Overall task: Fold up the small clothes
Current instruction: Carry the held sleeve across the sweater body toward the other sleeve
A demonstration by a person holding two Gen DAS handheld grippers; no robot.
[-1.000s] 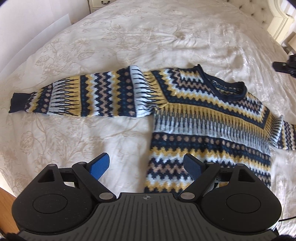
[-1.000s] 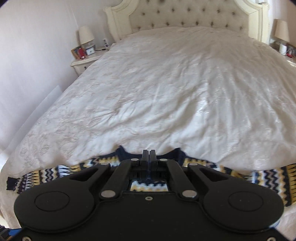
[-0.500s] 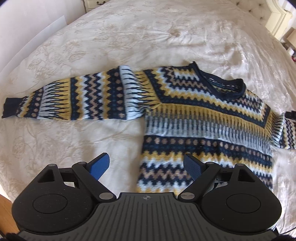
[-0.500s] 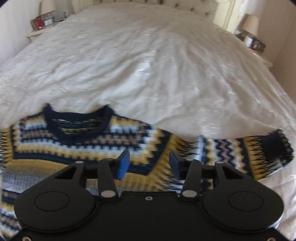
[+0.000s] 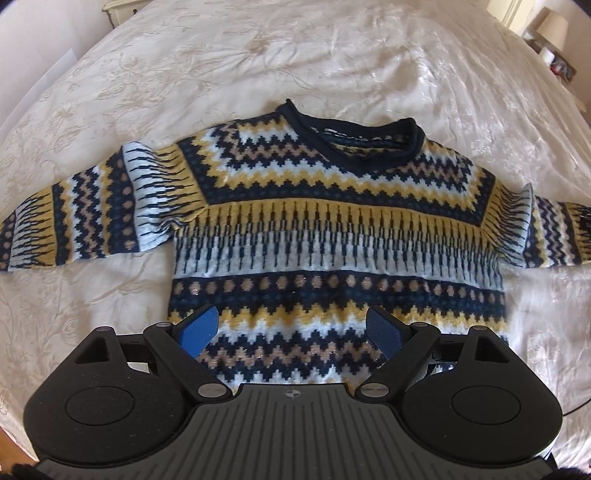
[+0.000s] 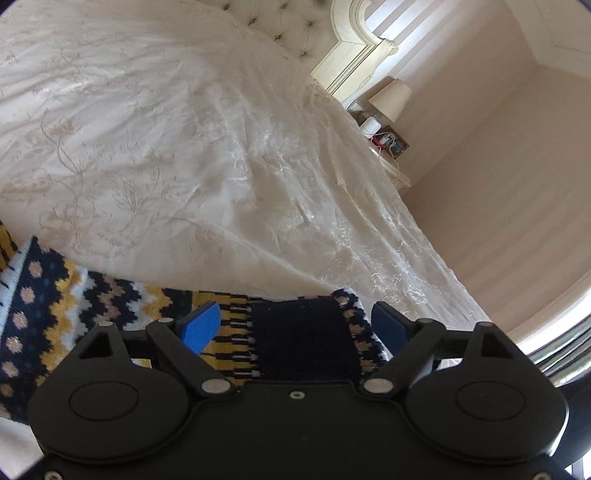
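Note:
A knitted sweater [image 5: 332,229] in navy, yellow, white and tan zigzag bands lies flat, front up, on the bed with both sleeves spread sideways. My left gripper [image 5: 291,330] hangs open above its lower hem, blue pads wide apart, nothing between them. In the right wrist view the right sleeve [image 6: 110,306] runs to its dark navy cuff [image 6: 306,336]. My right gripper [image 6: 295,325] is over that cuff with its jaws opening; the cuff lies between the blue pads [image 6: 201,326] without either pressing on it.
The cream embroidered bedspread [image 5: 258,66] covers the whole bed. A tufted headboard [image 6: 291,33] stands at the far end. A bedside table with a lamp [image 6: 391,99] and small items sits by the bed's right edge, next to a pale wall [image 6: 498,166].
The right gripper went from shut to wide open while swinging right and down from the collar to the right cuff. The left gripper shifted right, now centred over the sweater's hem.

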